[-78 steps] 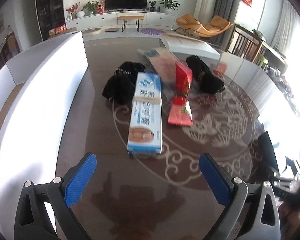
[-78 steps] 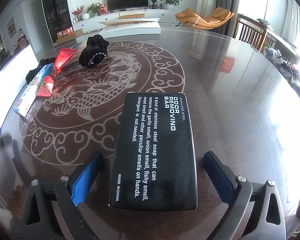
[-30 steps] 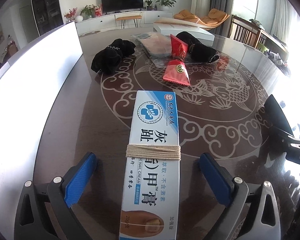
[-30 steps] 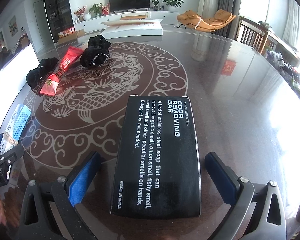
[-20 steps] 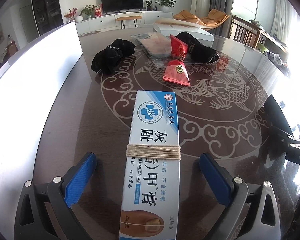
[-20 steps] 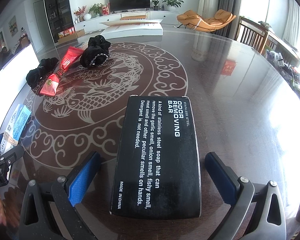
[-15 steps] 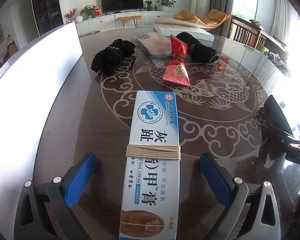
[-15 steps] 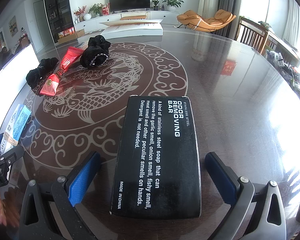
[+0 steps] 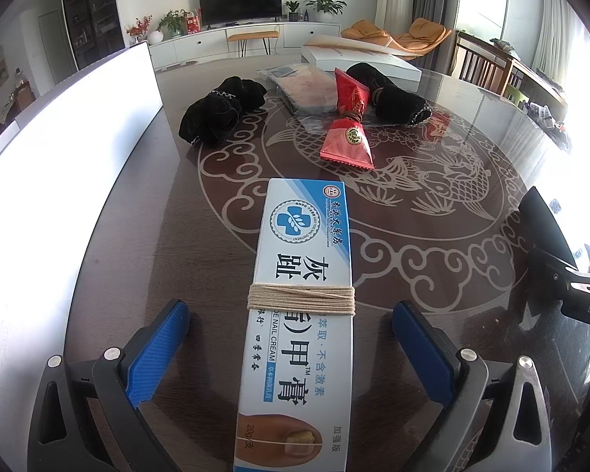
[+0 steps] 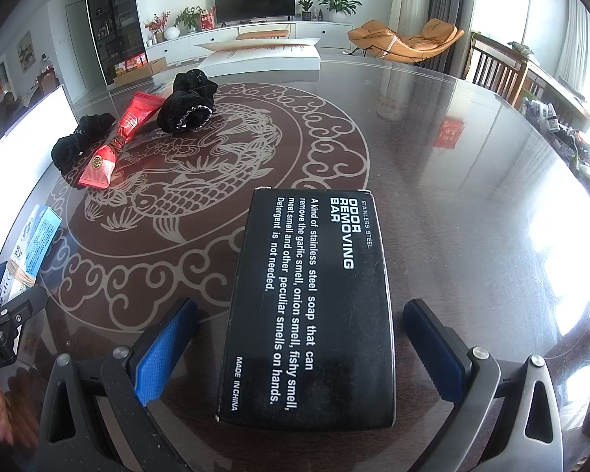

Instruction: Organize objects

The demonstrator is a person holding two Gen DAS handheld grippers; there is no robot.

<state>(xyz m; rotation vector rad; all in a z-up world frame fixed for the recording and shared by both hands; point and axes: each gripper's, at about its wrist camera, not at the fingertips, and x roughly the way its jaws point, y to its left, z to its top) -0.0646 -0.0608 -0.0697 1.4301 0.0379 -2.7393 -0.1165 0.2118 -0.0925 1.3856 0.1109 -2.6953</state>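
A dark, glossy round table (image 10: 452,181) with a pale carp-and-cloud inlay carries everything. Along its left edge stands a tall white panel (image 9: 70,149), and a flat white cardboard box (image 10: 263,57) lies at the far rim.

The black rectangular carton printed "ODOR REMOVING BAR" (image 10: 310,306) lies flat between the spread fingers of the right gripper (image 10: 301,348), with clear gaps on both sides, so nothing is pinched. The long white-and-blue nail cream carton bound with beige twine (image 9: 301,314) lies lengthwise between the equally spread fingers of the left gripper (image 9: 291,350), untouched by either blue pad.

Farther off, near the inlay's far side, are two crumpled black cloth bundles (image 9: 216,112) (image 9: 393,94), a clear plastic packet with pinkish contents (image 9: 306,90) and two red foil snack packets (image 9: 348,141) lying end to end.

Both cartons appear lined up for a grasp, though where they should go is not evident. The risks look like this: the polished top is slick, so a pad meeting one side first could skate or twist a carton instead of gripping it. The cream carton is thin card and could crush under hard squeezing, and its length would make it droop if held near one end. The grippers sit near each other, so lifting together could make them collide.
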